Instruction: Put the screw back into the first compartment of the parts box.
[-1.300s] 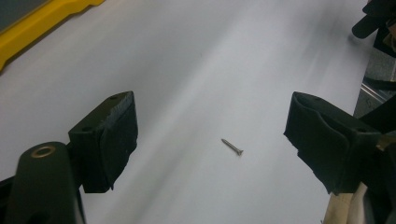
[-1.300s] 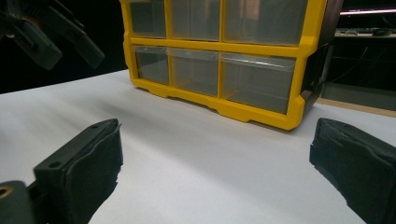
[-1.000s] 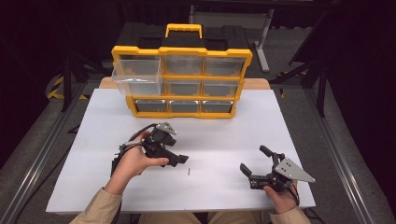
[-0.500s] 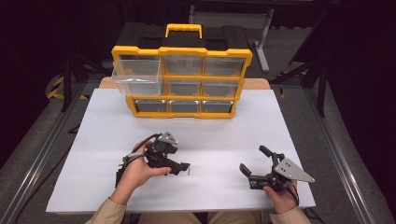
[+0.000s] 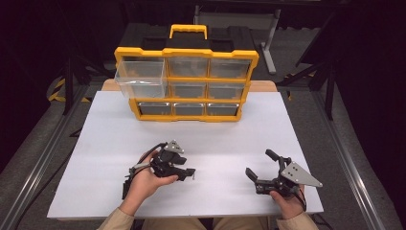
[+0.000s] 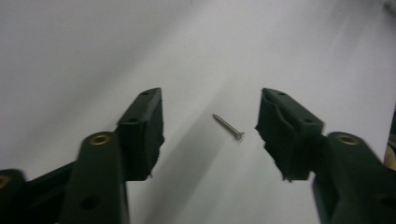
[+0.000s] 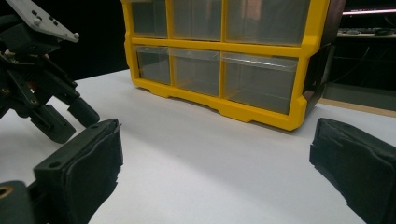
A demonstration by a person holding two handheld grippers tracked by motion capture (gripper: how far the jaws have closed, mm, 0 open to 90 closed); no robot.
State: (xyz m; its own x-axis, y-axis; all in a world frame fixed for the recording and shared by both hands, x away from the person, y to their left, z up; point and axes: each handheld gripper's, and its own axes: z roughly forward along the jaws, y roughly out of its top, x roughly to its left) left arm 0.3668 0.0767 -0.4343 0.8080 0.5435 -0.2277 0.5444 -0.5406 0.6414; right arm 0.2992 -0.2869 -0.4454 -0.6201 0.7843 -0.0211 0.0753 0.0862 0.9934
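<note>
Screw [image 6: 228,127] lying on table [image 5: 110,143] between spread left gripper [image 6: 210,121] jaws (untouched); right gripper [image 5: 261,167] gaping wide too, resting near organizer [image 5: 186,81]

The high view looks forward and down from above the person's side, taking in the whole white table [image 5: 110,143] with the yellow drawer organizer [image 5: 186,84] upper centre. The left gripper view sits close, aimed steeply down at bare tabletop. The right gripper view rides low, facing the same organizer [image 7: 224,60] across the table.
</note>
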